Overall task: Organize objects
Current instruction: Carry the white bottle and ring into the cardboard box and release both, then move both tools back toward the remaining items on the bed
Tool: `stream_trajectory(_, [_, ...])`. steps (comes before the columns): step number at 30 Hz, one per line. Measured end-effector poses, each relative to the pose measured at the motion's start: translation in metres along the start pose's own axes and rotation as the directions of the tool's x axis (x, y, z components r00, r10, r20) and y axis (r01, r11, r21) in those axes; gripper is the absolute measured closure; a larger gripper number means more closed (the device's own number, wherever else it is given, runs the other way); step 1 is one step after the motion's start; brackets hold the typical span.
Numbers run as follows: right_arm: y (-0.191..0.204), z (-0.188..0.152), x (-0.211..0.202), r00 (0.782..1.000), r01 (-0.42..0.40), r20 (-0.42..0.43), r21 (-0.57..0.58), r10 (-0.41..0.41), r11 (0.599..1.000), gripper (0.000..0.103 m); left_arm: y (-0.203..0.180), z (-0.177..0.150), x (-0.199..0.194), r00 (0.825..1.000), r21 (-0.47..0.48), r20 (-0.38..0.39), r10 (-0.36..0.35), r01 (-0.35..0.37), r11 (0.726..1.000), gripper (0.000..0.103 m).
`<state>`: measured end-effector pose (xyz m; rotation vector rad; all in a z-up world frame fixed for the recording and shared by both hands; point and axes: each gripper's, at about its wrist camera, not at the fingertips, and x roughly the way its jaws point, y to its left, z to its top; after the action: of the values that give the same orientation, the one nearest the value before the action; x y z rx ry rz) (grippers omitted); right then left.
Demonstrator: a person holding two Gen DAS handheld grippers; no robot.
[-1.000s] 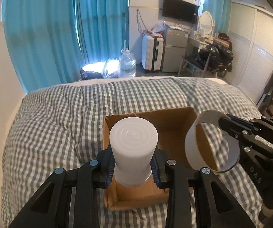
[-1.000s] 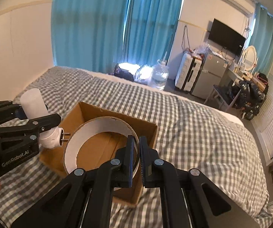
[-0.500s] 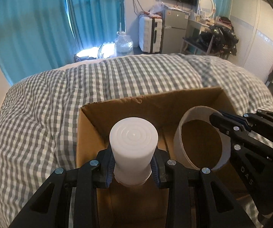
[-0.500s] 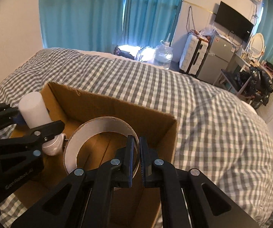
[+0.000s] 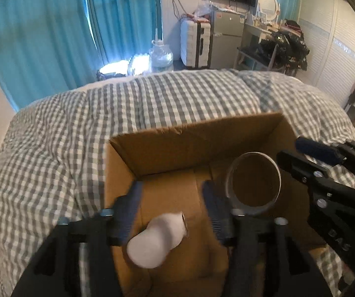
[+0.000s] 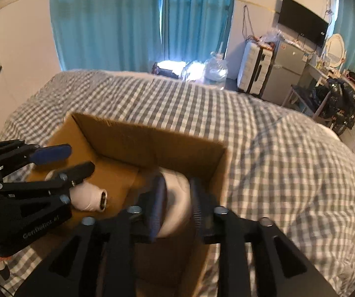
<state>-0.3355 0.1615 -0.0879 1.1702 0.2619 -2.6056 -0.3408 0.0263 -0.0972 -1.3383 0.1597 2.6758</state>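
Observation:
An open cardboard box (image 5: 182, 146) (image 6: 137, 136) sits on the checked bed. A white bulb-shaped lamp (image 5: 156, 240) (image 6: 88, 195) lies on its side inside the box at the left. A white ring of tape (image 5: 254, 182) (image 6: 177, 203) stands on edge inside the box at the right. My left gripper (image 5: 171, 210) is open above the lamp, fingers clear of it. My right gripper (image 6: 177, 205) is open with its fingers on either side of the tape ring's wall, not gripping it.
The bed (image 5: 177, 96) has a grey checked cover and fills the middle. Blue curtains (image 5: 53, 37), a water jug (image 5: 161, 58), a white suitcase (image 5: 194, 44), a small fridge (image 5: 226, 34) and a cluttered desk (image 5: 276, 34) stand beyond its far edge.
Both grippers have opened. The lamp dropped from my left gripper and lies in the box. The tape ring left my right gripper and stands in the box.

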Motion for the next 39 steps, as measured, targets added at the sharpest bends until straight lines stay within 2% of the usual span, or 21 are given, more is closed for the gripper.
stream_trajectory(3, [-0.002, 0.005, -0.028, 0.999, 0.005, 0.041, 0.012, -0.006, 1.000, 0.052, 0.002, 0.004, -0.025, 0.999, -0.004, 0.035, 0.015, -0.014, 1.000, 0.025])
stream_trajectory(4, [-0.002, 0.007, -0.038, 0.999, 0.011, 0.053, 0.012, -0.012, 1.000, 0.050, 0.003, 0.005, -0.036, 0.999, -0.012, 0.048, 0.015, -0.014, 1.000, 0.022])
stream_trajectory(8, [-0.007, 0.011, -0.084, 0.994, 0.020, 0.105, 0.040, -0.024, 0.999, 0.027, 0.006, 0.009, -0.081, 0.995, -0.043, 0.102, 0.010, -0.005, 0.999, 0.013])
stream_trajectory(10, [-0.009, 0.012, -0.112, 0.991, 0.006, 0.134, 0.064, -0.014, 0.998, 0.026, 0.006, 0.008, -0.112, 0.989, -0.051, 0.146, 0.025, -0.018, 0.999, 0.009])
stream_trajectory(12, [-0.012, 0.014, -0.146, 0.985, 0.003, 0.173, 0.076, -0.016, 0.997, 0.019, 0.006, 0.008, -0.136, 0.984, -0.050, 0.174, 0.039, -0.031, 0.998, 0.005])
stream_trajectory(20, [-0.002, 0.008, -0.262, 0.959, 0.020, 0.282, 0.051, -0.034, 0.998, 0.012, 0.001, -0.008, -0.240, 0.952, -0.071, 0.296, 0.074, -0.055, 0.996, 0.001])
stream_trajectory(27, [0.014, -0.018, -0.335, 0.935, 0.050, 0.350, 0.021, -0.054, 0.999, 0.007, -0.013, -0.041, -0.283, 0.941, -0.042, 0.315, 0.125, -0.118, 0.992, 0.000])
stream_trajectory(33, [0.022, -0.051, -0.350, 0.939, 0.036, 0.342, -0.014, -0.029, 0.999, 0.007, -0.020, -0.082, -0.289, 0.948, -0.045, 0.302, 0.101, -0.092, 0.995, 0.000])
stream_trajectory(37, [0.033, -0.082, -0.333, 0.957, 0.041, 0.291, -0.053, -0.024, 0.998, 0.007, -0.023, -0.111, -0.277, 0.960, -0.056, 0.261, 0.099, -0.088, 0.995, 0.000])
stream_trajectory(39, [0.037, -0.100, -0.320, 0.963, 0.037, 0.270, -0.065, -0.018, 0.997, 0.007, -0.022, -0.124, -0.269, 0.966, -0.099, 0.237, 0.107, -0.086, 0.991, 0.000])
